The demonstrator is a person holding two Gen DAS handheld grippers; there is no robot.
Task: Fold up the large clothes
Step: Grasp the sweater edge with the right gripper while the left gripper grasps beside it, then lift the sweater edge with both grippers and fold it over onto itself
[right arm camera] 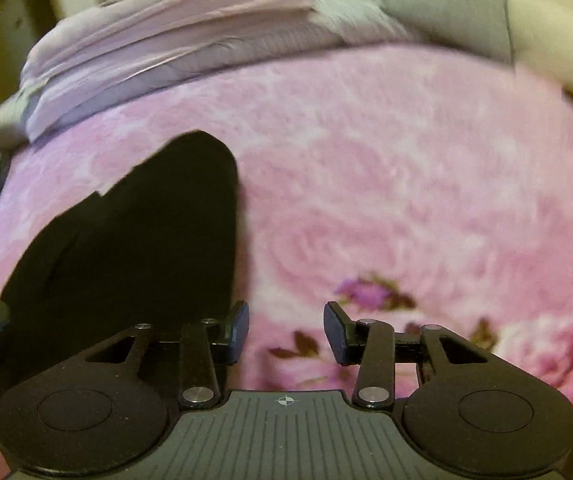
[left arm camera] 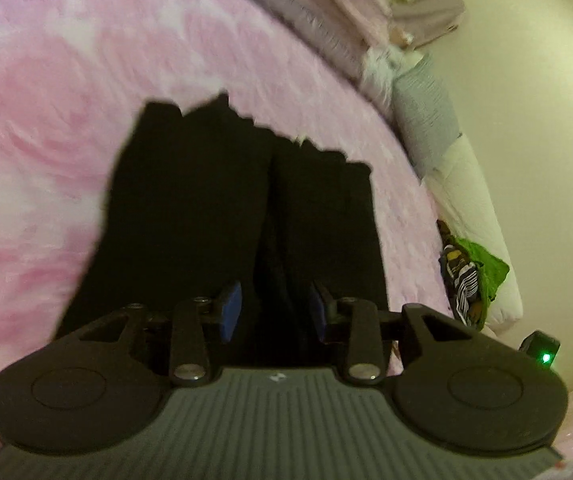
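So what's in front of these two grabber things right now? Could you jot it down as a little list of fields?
surface: pink flowered blanket
garment: black clothing, lying flat on the blanket
left gripper: jaws apart over the black clothing, no grip visible
right gripper: open over bare blanket, the clothing to its left
far edge: folded lilac bedding
side: green cloth beside the bed
picture quality: blurred
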